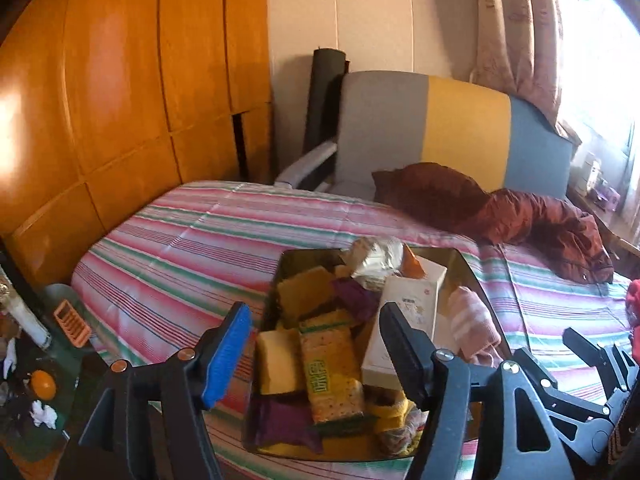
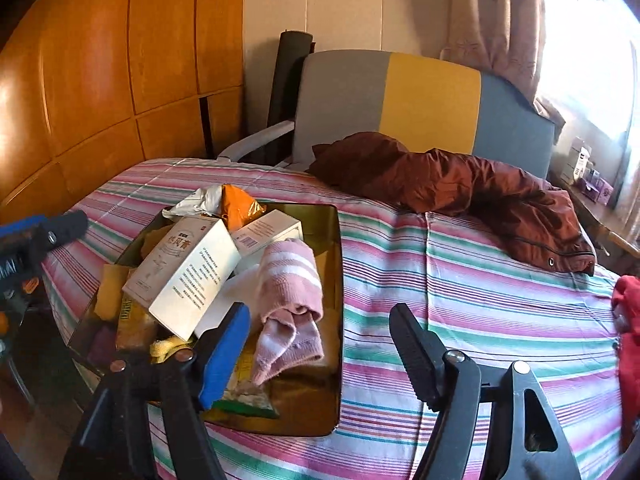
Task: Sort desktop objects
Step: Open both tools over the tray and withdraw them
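A dark tin tray lies on the striped tablecloth, heaped with things. In it are a green-labelled cracker packet, yellow blocks, purple packets, a silver foil packet, white boxes and a pink striped sock. My left gripper hovers open over the tray's near left part, holding nothing. My right gripper stands open above the tray's near right edge. The sock lies just beyond its blue finger, untouched.
A brown jacket sprawls across the far right of the table, before a grey, yellow and blue chair. Red cloth sits at the right edge. A low side table at left holds an orange rack and clutter. Wooden cupboards stand behind.
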